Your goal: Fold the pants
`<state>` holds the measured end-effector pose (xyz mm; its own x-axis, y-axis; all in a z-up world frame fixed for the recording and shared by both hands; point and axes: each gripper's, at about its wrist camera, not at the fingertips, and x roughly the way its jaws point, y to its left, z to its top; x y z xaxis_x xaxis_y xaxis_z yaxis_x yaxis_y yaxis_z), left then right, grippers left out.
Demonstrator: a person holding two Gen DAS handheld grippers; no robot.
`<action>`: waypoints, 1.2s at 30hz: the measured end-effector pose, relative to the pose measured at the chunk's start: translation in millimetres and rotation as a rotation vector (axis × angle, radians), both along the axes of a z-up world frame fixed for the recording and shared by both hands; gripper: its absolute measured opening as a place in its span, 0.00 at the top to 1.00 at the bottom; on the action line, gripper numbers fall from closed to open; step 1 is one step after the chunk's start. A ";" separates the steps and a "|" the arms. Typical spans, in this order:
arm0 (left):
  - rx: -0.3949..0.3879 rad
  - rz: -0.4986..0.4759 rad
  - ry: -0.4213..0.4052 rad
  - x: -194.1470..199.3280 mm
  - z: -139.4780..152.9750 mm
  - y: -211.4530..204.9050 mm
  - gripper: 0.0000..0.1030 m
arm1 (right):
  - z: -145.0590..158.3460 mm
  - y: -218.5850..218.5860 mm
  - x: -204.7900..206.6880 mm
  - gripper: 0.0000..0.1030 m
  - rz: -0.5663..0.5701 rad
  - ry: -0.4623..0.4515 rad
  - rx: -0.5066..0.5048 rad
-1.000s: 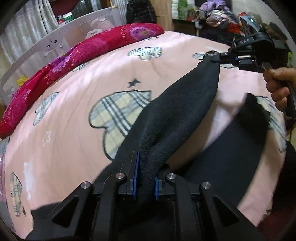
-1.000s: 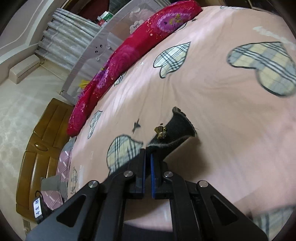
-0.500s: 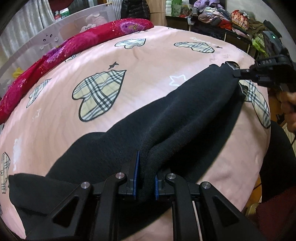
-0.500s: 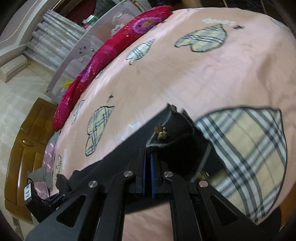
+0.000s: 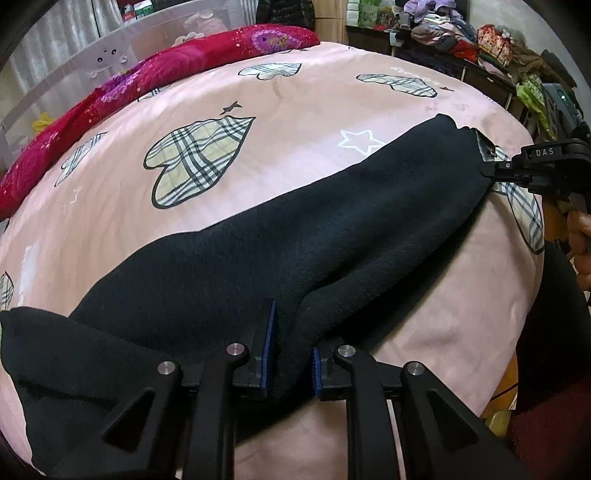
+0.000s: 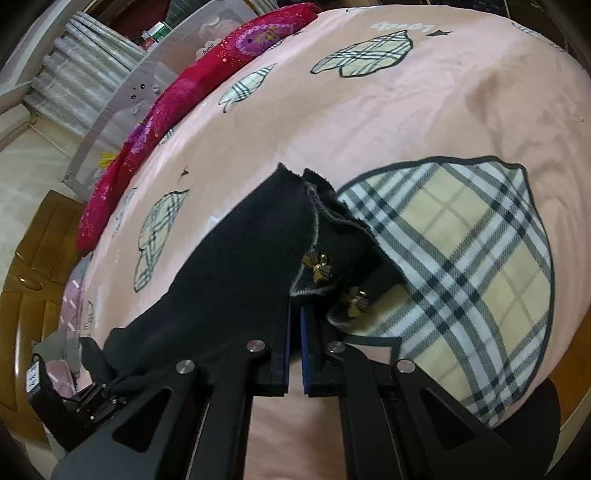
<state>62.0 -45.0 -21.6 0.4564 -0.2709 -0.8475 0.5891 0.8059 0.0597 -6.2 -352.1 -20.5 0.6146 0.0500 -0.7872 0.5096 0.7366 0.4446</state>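
Note:
Black fleece pants lie stretched across the pink bed cover, one leg folded over the other. My left gripper is shut on a thick fold of the pants near the waist end. My right gripper is shut on the pants' hem, where two small gold bow trims show. In the left wrist view the right gripper holds the hem at the bed's right side. In the right wrist view the left gripper's body shows at lower left.
A red floral quilt runs along the bed's far edge, with a white mesh bed rail behind it. Cluttered shelves with clothes stand at the back right. The bed's near edge drops off at right. A wooden headboard is at left.
Both grippers have lowered the lifted pant leg onto the other leg. The right gripper has carried the hem down and toward the bed's near right edge. The fabric now lies flatter.

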 end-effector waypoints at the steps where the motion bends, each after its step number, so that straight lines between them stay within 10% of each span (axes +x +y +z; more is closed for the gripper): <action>1: 0.000 0.005 0.002 -0.7 -0.3 0.1 0.84 | -1.1 0.1 -1.3 0.95 -0.004 0.003 -0.002; 7: -0.003 0.061 0.031 -1.9 0.2 4.3 0.70 | -8.3 -3.1 1.0 0.90 -0.007 0.030 0.015; 13: -0.063 0.195 0.052 -10.6 16.7 36.9 0.48 | 23.8 4.6 -10.6 0.47 -0.008 -0.013 -0.075; 21: -0.135 0.442 0.075 1.1 41.2 101.8 0.36 | 54.6 48.7 -4.1 0.46 0.197 -0.184 -0.110; 36: -0.175 0.864 0.324 95.1 48.9 225.7 0.34 | 19.6 191.7 77.0 0.46 0.771 -0.133 -0.027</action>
